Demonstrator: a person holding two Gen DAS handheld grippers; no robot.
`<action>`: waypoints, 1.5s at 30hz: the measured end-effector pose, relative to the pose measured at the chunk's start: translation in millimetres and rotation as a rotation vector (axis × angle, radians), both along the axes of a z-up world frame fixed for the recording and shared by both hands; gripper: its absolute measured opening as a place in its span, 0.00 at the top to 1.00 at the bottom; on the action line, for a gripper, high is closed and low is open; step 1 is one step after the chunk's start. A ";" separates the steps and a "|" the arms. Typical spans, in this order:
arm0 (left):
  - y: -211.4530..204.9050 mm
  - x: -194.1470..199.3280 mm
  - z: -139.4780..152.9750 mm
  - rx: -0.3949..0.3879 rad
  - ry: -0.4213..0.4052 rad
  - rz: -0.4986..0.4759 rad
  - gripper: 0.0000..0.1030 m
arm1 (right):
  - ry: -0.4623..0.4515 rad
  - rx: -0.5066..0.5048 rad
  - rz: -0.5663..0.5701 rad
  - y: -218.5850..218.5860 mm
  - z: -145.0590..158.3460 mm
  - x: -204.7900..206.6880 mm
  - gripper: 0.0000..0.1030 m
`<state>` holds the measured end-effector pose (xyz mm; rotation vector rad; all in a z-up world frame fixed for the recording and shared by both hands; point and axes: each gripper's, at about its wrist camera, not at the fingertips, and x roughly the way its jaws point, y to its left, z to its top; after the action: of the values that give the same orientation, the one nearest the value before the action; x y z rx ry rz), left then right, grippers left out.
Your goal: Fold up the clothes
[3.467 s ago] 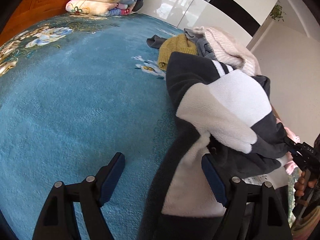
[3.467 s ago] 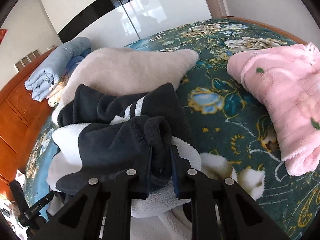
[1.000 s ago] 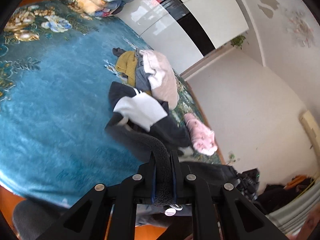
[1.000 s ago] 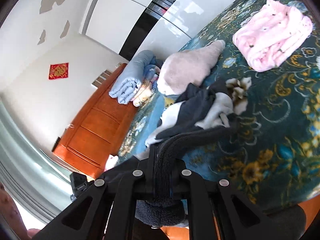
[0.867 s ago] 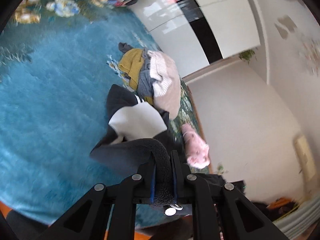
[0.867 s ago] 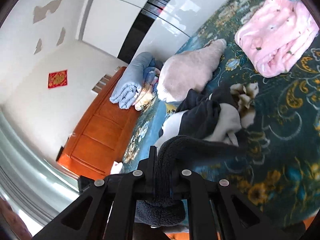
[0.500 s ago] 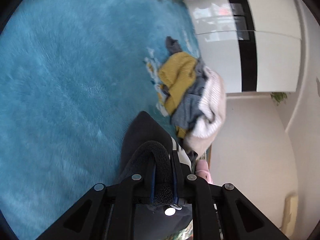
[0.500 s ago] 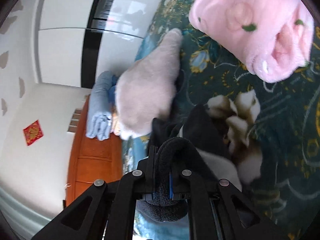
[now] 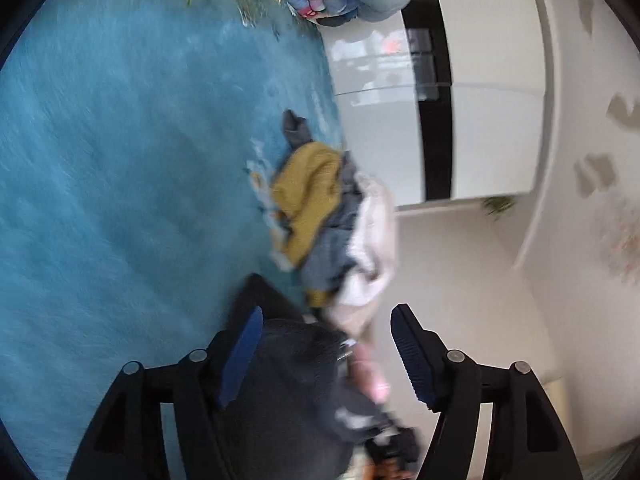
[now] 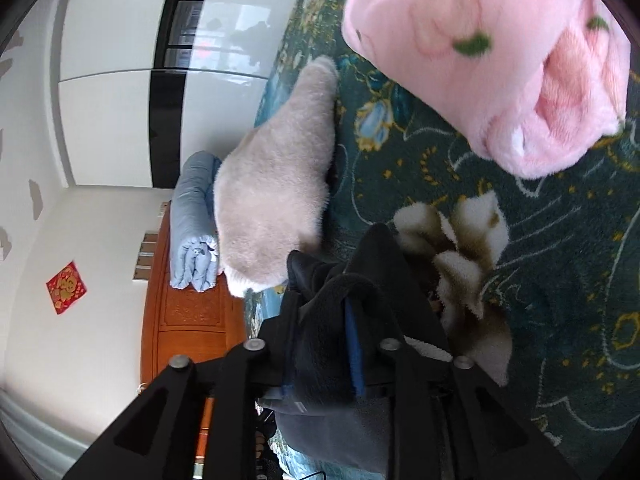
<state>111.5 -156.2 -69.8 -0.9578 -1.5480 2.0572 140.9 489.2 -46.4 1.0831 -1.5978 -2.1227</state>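
Left hand-held gripper (image 9: 326, 354) spread wide, dark fleece (image 9: 296, 392) apparently loose between; right hand-held gripper (image 10: 320, 344) pinching fleece fold.

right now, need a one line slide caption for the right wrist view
Right gripper pinching a fold of dark fleece garment over the floral bedspread, pink fleece and beige plush beyond.

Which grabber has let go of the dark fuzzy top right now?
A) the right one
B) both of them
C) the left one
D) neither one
C: the left gripper has its jaws spread wide apart with the dark fuzzy top loose between them, while the right gripper has dark fleece packed between its blue pads.
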 end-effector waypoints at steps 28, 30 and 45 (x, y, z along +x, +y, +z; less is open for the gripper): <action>72.2 -52.9 -2.9 -0.318 0.003 -0.210 0.63 | 0.130 0.462 0.150 -66.8 -1.5 -43.3 0.50; 74.3 -48.5 3.4 -0.344 0.014 -0.202 0.81 | 0.127 0.474 0.144 -71.2 2.2 -44.9 0.70; 51.0 -46.8 -22.2 -0.310 -0.067 -0.115 0.90 | 0.133 0.569 0.041 -77.8 21.8 -51.1 0.91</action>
<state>64.6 -105.2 -92.1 -1.2069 -1.1932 2.2424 89.8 411.4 -24.6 1.0775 -0.9184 -2.6328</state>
